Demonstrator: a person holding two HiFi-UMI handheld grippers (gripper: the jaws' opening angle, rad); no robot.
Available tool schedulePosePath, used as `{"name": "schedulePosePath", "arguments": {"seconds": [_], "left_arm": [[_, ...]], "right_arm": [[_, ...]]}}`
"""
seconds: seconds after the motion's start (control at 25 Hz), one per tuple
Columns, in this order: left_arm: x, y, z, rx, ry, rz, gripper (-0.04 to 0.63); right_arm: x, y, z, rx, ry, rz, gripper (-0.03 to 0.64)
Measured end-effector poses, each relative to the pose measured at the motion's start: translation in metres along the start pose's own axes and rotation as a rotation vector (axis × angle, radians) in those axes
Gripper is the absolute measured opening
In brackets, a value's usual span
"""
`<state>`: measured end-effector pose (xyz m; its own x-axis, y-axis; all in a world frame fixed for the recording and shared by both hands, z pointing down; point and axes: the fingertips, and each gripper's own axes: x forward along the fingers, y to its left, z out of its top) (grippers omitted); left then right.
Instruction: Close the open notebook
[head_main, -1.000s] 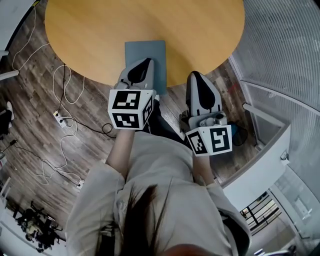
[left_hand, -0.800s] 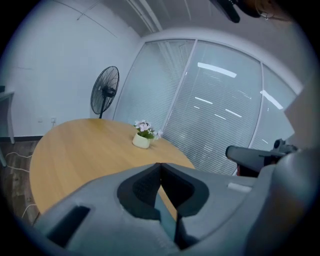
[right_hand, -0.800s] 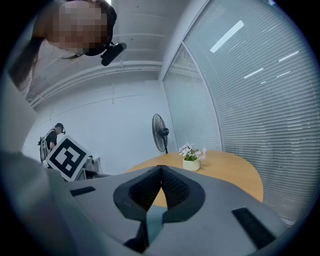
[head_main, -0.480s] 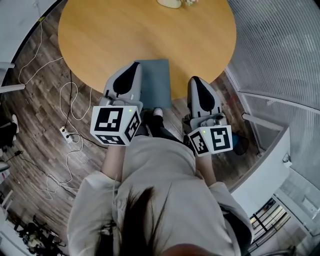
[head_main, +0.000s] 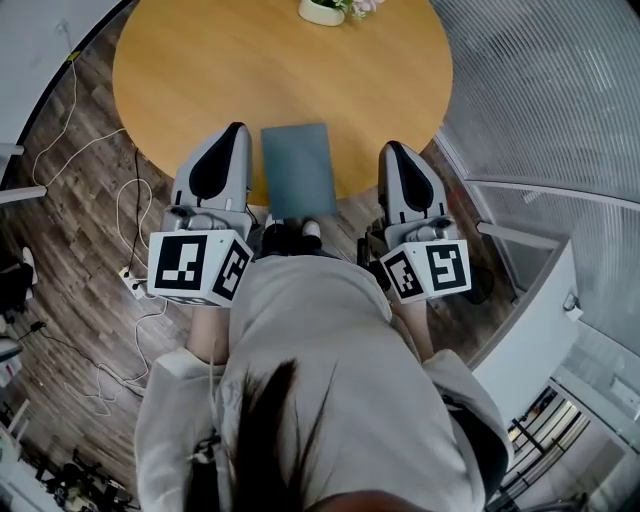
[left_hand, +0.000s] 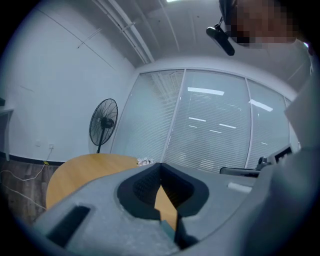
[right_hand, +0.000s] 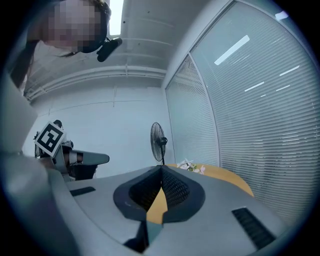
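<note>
one round wooden table (head_main: 200, 70) (closed notebook (head_main: 298, 168) at its edge), plank floor (head_main: 60, 215)

Grey tools, honey table
Our left gripper (head_main: 236, 128) and right gripper (head_main: 392, 146) are pale grey and black, their cubes (head_main: 196, 268) white with black squares; between them we see a slate-blue notebook (head_main: 298, 168) on a honey-yellow table (head_main: 200, 70), above a dark brown wood-grain floor (head_main: 70, 210).

The left hand-held gripper (head_main: 236, 131) has drawn left, off the notebook (head_main: 298, 170).
</note>
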<state>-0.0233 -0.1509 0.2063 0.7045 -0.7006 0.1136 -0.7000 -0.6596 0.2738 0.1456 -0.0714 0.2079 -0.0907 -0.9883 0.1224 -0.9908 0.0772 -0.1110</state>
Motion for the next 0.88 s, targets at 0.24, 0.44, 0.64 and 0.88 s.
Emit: {"name": "schedulePosePath", "arguments": {"seconds": [0.24,0.44,0.64,0.88], "left_arm": [[-0.011,0.007,0.018,0.016,-0.040,0.025,0.017],[-0.021,0.009,0.023,0.033,-0.061,0.052,0.017],[-0.029,0.012,0.019,0.033,-0.052,0.090,0.017],[-0.043,0.017,0.010,0.029,-0.047,0.131,0.017]], "right_arm": [[-0.007,-0.002,0.013,-0.010,-0.020,-0.005,0.002],[-0.011,-0.006,0.014,-0.031,-0.012,-0.008,0.002],[-0.016,-0.014,0.006,-0.009,0.007,-0.016,0.002],[-0.025,-0.022,0.001,0.001,0.004,-0.033,0.002]]}}
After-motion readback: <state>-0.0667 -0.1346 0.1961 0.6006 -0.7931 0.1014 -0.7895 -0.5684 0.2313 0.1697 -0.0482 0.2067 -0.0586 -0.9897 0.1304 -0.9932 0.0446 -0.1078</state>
